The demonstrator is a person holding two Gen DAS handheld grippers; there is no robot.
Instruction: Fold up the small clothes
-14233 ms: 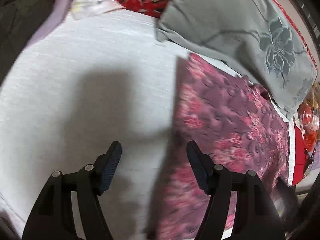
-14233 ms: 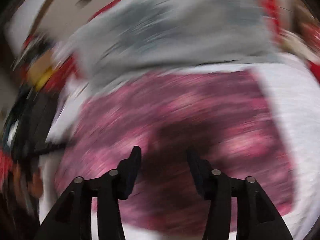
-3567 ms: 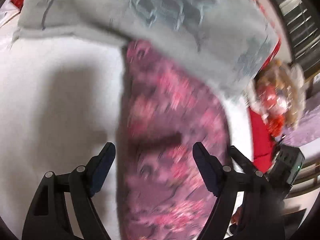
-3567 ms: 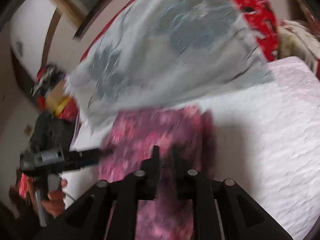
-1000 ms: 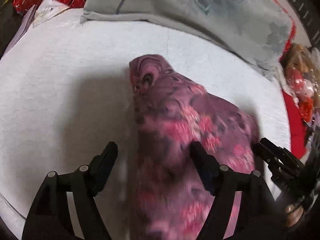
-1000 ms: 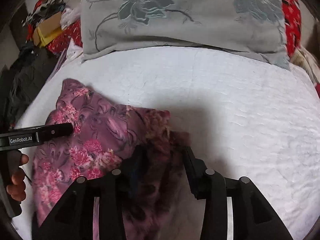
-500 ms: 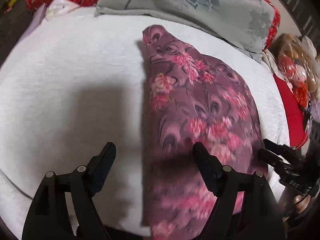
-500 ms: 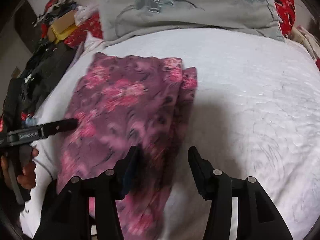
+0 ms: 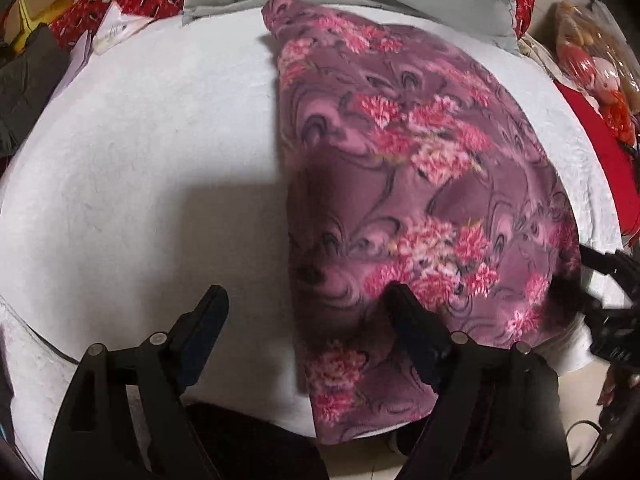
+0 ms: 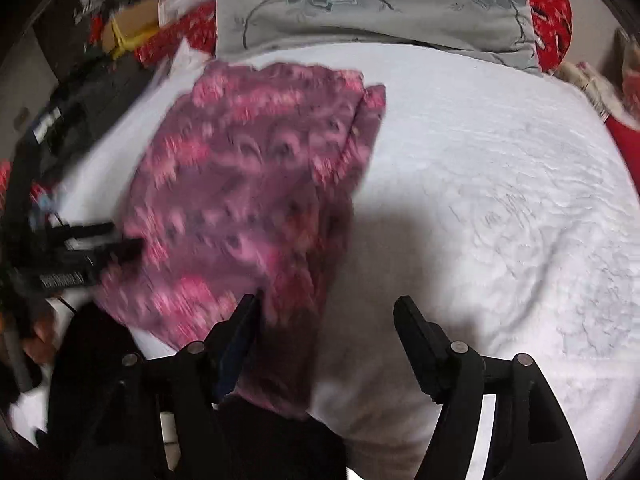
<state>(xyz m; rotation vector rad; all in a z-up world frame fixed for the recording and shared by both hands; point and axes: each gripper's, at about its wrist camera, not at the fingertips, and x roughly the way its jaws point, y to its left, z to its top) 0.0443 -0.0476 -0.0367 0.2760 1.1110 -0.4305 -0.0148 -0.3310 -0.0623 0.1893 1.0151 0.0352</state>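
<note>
White bed [image 9: 140,160] – floral garment [image 9: 400,160] soft, limp; both grippers [image 9: 304,320] [image 10: 326,332] opening, empty – pinch corners at the near edge.

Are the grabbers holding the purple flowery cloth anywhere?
No. Both the left gripper and right gripper are opening, pressing on nothing; the cloth lies loose on the bed.
</note>
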